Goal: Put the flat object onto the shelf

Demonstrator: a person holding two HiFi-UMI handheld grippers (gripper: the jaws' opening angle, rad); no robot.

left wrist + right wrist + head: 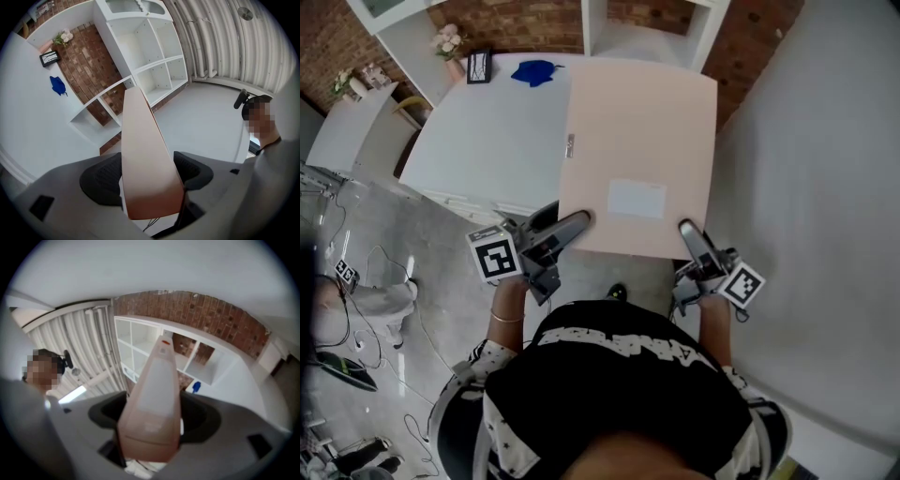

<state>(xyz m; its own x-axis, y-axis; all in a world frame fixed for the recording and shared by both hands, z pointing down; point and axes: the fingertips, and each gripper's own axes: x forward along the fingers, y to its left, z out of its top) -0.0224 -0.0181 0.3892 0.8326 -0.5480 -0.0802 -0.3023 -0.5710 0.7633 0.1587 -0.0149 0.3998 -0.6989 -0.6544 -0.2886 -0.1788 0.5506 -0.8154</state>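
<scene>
A flat pinkish-beige cardboard box [637, 150] with a white label is held level in front of me, its far edge toward the white cubby shelf [649, 39]. My left gripper [577, 223] is shut on its near left corner and my right gripper [688, 231] on its near right corner. In the left gripper view the box [145, 154] runs edge-on between both dark pads, pointing at the shelf [154, 61]. The right gripper view shows the same box [154, 399] wedged between the jaws, with the shelf [140, 345] beyond.
A white table [487, 141] stands to the left, partly under the box, with a blue object [532, 71], a small picture frame [478, 66] and a flower vase [448, 42]. Cables lie on the floor at left [356, 281]. Another person [262, 126] stands nearby.
</scene>
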